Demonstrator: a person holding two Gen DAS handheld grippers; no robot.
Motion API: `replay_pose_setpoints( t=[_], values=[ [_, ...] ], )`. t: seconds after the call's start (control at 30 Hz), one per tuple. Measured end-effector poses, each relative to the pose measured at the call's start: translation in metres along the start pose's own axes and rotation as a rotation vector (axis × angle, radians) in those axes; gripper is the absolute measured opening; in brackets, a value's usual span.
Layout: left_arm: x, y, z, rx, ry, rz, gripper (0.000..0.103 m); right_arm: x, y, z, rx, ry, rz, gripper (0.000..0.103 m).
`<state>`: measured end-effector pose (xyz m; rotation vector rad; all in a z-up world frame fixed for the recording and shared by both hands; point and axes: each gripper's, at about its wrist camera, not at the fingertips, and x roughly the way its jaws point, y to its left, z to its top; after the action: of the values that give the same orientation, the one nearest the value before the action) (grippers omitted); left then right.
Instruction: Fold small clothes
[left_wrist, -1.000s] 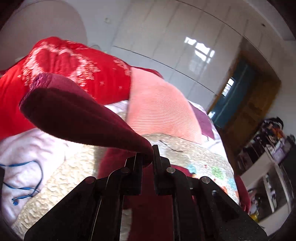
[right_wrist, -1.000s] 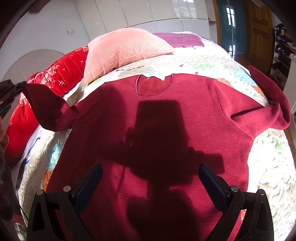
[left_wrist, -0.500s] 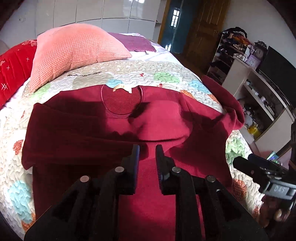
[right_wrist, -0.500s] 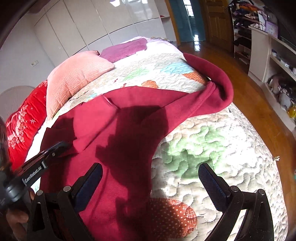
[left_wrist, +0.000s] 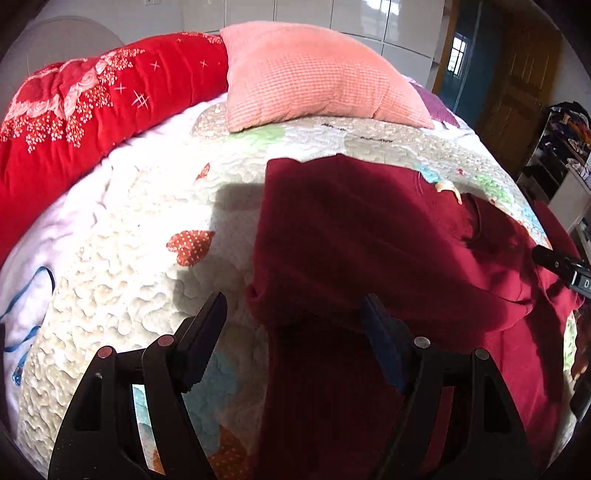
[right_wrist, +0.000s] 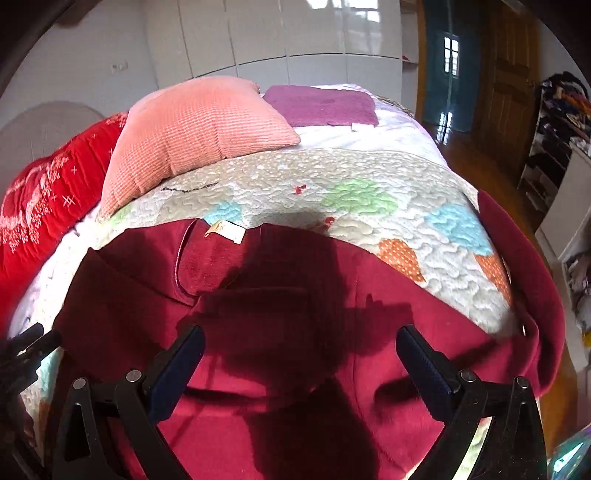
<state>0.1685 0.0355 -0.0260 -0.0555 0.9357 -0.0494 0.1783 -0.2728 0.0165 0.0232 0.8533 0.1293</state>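
Sweater (right_wrist: 303, 354) hem cut off below both released grippers, left gripper (left_wrist: 293, 317) just opened, right gripper (right_wrist: 301, 354) empty.

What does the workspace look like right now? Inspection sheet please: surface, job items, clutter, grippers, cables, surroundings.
Surface: bed under a cream quilted bedspread with coloured patches.
Job's things: dark red fleece sweater lying flat, neck label showing; one sleeve folded across the chest, the other sleeve trailing over the bed's edge.
Clutter: salmon ribbed pillow, red floral quilt, purple towel.
Grippers: left gripper open, jaws just opened, over the sweater's folded edge, nothing clamped; right gripper open above the chest.
Cables: thin blue cord on the white sheet.
Surroundings: white wardrobe, wooden door, cluttered shelves.
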Motion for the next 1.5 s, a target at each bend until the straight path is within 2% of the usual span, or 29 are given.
replay_pose_setpoints(
  t=[0.03, 0.07, 0.1, 0.13, 0.17, 0.3, 0.4, 0.47, 0.5, 0.53, 0.6, 0.77, 0.83, 0.87, 0.9, 0.97, 1.07, 1.13, 1.2, 1.3, 1.4, 1.5],
  values=[
    [0.006, -0.001, -0.005, 0.004, 0.019, 0.003, 0.075, 0.011, 0.003, 0.001, -0.014, 0.034, 0.032, 0.095],
    [0.009, -0.002, -0.008, 0.008, 0.028, 0.003, 0.075, 0.018, 0.002, -0.001, -0.007, 0.074, 0.093, 0.064],
    [0.010, -0.001, -0.011, 0.010, 0.026, 0.002, 0.075, 0.023, 0.002, -0.005, 0.011, 0.113, 0.168, 0.019],
    [0.010, 0.000, -0.013, 0.011, 0.021, 0.000, 0.075, 0.022, 0.000, -0.009, 0.027, 0.121, 0.210, 0.008],
    [0.009, 0.001, -0.014, 0.011, 0.019, -0.004, 0.075, 0.014, -0.001, -0.013, 0.033, 0.088, 0.216, 0.005],
    [0.007, 0.002, -0.015, 0.003, 0.020, -0.011, 0.075, -0.037, -0.015, -0.019, 0.032, -0.074, 0.154, 0.002],
    [0.009, -0.001, -0.014, 0.003, 0.020, -0.001, 0.075, -0.058, -0.034, -0.012, 0.051, -0.152, 0.044, 0.002],
    [0.011, -0.001, -0.013, -0.014, 0.023, -0.001, 0.075, -0.053, -0.042, -0.006, 0.057, -0.141, 0.108, 0.002],
    [0.011, -0.001, -0.013, -0.021, 0.023, -0.002, 0.075, -0.047, -0.041, -0.005, 0.048, -0.120, 0.142, 0.006],
    [0.011, -0.001, -0.013, -0.024, 0.022, -0.002, 0.075, -0.039, -0.038, -0.004, 0.028, -0.090, 0.150, 0.012],
    [0.012, 0.000, -0.013, -0.026, 0.023, -0.003, 0.075, -0.024, -0.029, -0.007, -0.008, -0.055, 0.140, 0.070],
    [0.015, 0.001, -0.013, -0.042, 0.024, -0.003, 0.077, 0.012, -0.028, -0.008, 0.030, -0.031, 0.135, 0.071],
    [0.015, 0.001, -0.014, -0.048, 0.020, -0.002, 0.078, 0.033, -0.025, -0.007, 0.032, 0.013, 0.135, 0.070],
    [0.015, 0.001, -0.014, -0.049, 0.016, -0.002, 0.078, 0.037, -0.023, -0.007, 0.024, 0.022, 0.120, 0.059],
    [0.015, 0.002, -0.015, -0.050, 0.012, -0.003, 0.078, 0.036, -0.021, -0.008, 0.011, 0.012, 0.082, 0.043],
    [0.015, 0.004, -0.015, -0.057, 0.009, -0.012, 0.078, 0.021, -0.023, -0.005, 0.016, -0.013, 0.145, 0.003],
    [0.013, 0.006, -0.015, -0.070, 0.007, -0.023, 0.078, -0.021, -0.033, -0.002, 0.013, -0.131, 0.095, 0.002],
    [0.012, 0.005, -0.016, -0.072, -0.001, -0.021, 0.078, -0.039, -0.045, -0.002, 0.046, -0.167, 0.086, 0.002],
    [0.013, 0.002, -0.017, -0.069, -0.004, -0.016, 0.078, -0.040, -0.055, -0.003, 0.078, -0.145, 0.084, 0.002],
    [0.011, -0.001, -0.017, -0.057, -0.003, -0.017, 0.078, -0.027, -0.056, -0.015, 0.095, -0.076, 0.006, 0.002],
    [0.000, -0.001, -0.016, -0.036, 0.001, -0.025, 0.078, -0.009, -0.055, -0.032, 0.054, -0.043, -0.090, 0.002],
    [-0.025, 0.000, -0.009, -0.016, -0.089, 0.007, 0.078, -0.008, -0.072, -0.036, 0.084, -0.050, -0.110, 0.002]
  ],
)
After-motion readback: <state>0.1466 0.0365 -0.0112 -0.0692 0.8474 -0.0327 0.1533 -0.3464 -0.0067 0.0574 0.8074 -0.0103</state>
